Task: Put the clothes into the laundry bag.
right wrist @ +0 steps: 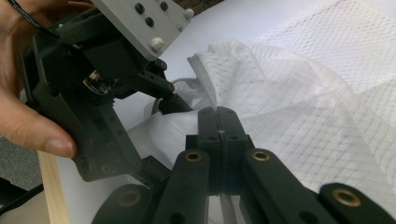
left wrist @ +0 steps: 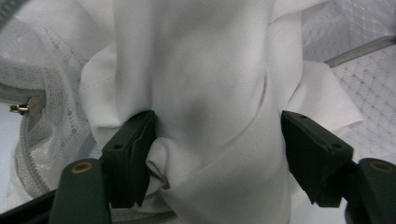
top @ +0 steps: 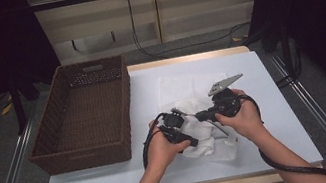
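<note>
High view: cloth (top: 202, 130) bunched mid-desk, basket (top: 84, 113) empty; right gripper (right wrist: 218, 122) jaws pinch mesh, left gripper (left wrist: 217, 149) jaws spread around a fold.

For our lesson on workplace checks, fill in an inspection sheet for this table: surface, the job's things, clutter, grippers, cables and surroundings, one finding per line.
Surface: pale table top, bare outside the work area.
Job's things: white cloth bunched inside a white mesh bag with a zip, lying mid-table.
Clutter: nothing seen.
Grippers: left gripper has its jaws around a fold of the cloth, one pad touching, the other apart; right gripper has its jaws closed, with mesh at the tips.
Cables: black cable trails from the right gripper over the table's near edge; another loops at the left hand.
Surroundings: brown wicker basket at the table's left, nothing in it; wires on the floor behind.
</note>
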A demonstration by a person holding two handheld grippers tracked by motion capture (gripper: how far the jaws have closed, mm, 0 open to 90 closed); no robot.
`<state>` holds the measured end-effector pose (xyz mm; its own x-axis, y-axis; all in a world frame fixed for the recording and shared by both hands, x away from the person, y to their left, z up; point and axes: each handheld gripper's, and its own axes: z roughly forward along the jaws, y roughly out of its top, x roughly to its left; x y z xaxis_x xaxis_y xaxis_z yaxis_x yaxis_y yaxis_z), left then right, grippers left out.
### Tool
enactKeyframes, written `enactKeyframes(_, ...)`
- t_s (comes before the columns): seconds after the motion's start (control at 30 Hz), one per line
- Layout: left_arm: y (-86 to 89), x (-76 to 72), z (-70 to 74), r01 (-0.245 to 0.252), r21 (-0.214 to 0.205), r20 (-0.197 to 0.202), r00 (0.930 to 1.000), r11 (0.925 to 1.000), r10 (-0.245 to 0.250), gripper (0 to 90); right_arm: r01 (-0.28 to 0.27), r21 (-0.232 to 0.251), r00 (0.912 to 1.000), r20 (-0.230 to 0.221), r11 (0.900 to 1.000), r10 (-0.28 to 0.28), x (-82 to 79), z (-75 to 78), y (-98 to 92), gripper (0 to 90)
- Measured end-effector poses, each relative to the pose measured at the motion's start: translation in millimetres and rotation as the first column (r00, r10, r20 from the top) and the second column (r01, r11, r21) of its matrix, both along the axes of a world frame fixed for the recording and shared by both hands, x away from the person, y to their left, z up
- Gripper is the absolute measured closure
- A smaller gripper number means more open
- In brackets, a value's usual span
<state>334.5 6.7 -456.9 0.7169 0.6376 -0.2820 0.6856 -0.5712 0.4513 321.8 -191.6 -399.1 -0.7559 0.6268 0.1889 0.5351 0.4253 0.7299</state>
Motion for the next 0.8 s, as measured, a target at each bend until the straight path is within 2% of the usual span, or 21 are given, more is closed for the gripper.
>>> enactKeyframes(0.1, -0.8, -2.0, -0.8, -0.009, 0.001, 0.022, 0.9997, 1.0, 0.009, 33.7, -0.002, 0.002, 1.0, -0.002, 1.0, 0.002, -0.2, -1.6, 0.8, 90.0)
enactKeyframes(0.17, 0.3, -2.1, 0.0, -0.002, 0.025, 0.036, 0.9994, 0.9997, 0.001, 37.9, 0.003, 0.0, 1.0, -0.007, 1.0, -0.003, -0.5, -3.0, 0.8, 90.0)
enactKeyframes(0.27, -0.2, -4.2, -0.2, -0.007, 0.032, 0.054, 0.9985, 0.9995, 0.005, 44.2, 0.004, 0.007, 0.9999, -0.012, 1.0, -0.004, -0.7, -4.2, 0.2, 90.0)
enactKeyframes(0.33, -1.8, -6.2, 0.4, 0.012, 0.065, 0.086, 0.9962, 0.9978, -0.018, 48.0, 0.004, 0.009, 0.9999, -0.012, 1.0, -0.004, -0.7, -4.0, -0.4, 90.0)
enactKeyframes(0.37, -2.7, -6.8, 0.7, 0.012, 0.075, 0.086, 0.9961, 0.9971, -0.018, 50.6, 0.008, 0.006, 0.9999, -0.01, 0.9999, -0.008, -1.1, -3.4, -0.8, 90.0)
enactKeyframes(0.47, -5.4, -6.3, 2.7, 0.017, 0.098, 0.079, 0.9966, 0.995, -0.025, 55.6, 0.01, 0.019, 0.9999, -0.004, 0.9998, -0.009, -2.0, -2.8, -2.4, 90.0)
enactKeyframes(0.6, -7.9, -6.1, 5.2, 0.014, 0.101, 0.055, 0.9983, 0.9947, -0.02, 63.4, 0.009, 0.018, 1.0, 0.003, 0.9998, -0.009, -4.7, -3.5, -2.7, 90.0)
enactKeyframes(0.8, -3.2, -2.8, 11.4, -0.01, 0.039, -0.001, 1.0, 0.9992, 0.01, 68.0, 0.014, 0.039, 0.9999, 0.008, 0.9992, -0.014, -6.3, -4.2, -7.8, 90.0)
